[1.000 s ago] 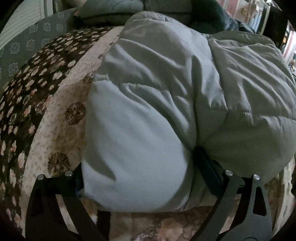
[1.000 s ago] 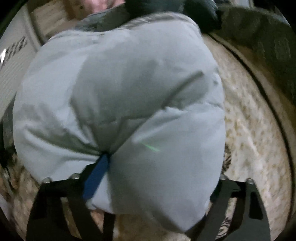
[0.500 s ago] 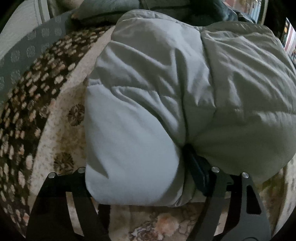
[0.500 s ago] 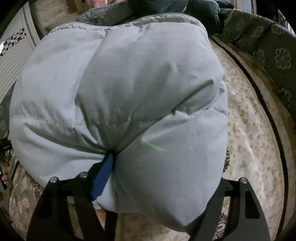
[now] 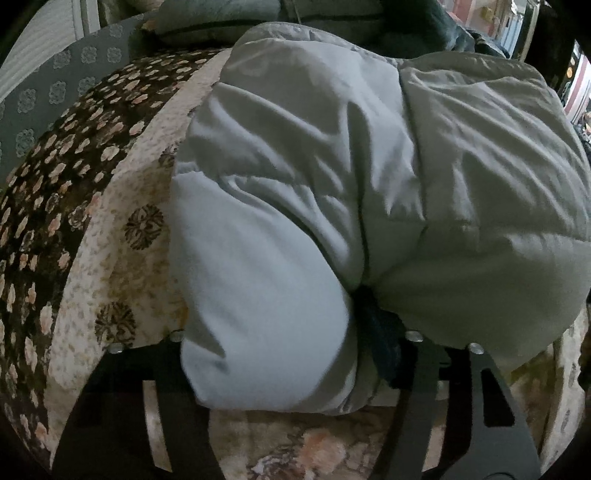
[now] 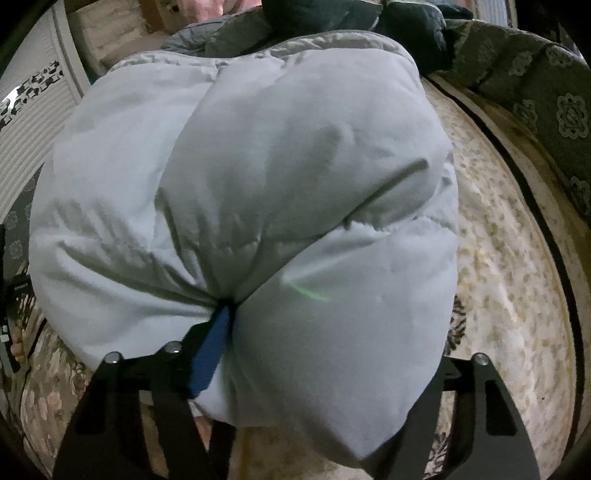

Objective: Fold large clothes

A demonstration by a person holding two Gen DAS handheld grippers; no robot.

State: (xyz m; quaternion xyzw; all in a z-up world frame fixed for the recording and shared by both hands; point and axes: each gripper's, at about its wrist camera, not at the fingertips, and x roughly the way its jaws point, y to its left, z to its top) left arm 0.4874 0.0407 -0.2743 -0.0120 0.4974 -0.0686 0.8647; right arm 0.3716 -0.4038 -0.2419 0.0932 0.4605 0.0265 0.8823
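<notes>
Right wrist: blue pad (image 6: 210, 354) clear; left's (image 5: 380, 339) apparently dark.

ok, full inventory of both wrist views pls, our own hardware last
puffy jacket: one, pale grey-blue, bunched in the middle of the bed, in both views
floral bedspread: one, cream with a dark brown flowered band, under the jacket
patterned border cloth: one, grey-green with medallions, far edge of the bed
dark garments: count unclear, navy, behind the jacket
left gripper: one, black, jaws have just been closing, pressing into a jacket fold
right gripper: one, black with a blue pad, likewise closing on a jacket fold
</notes>
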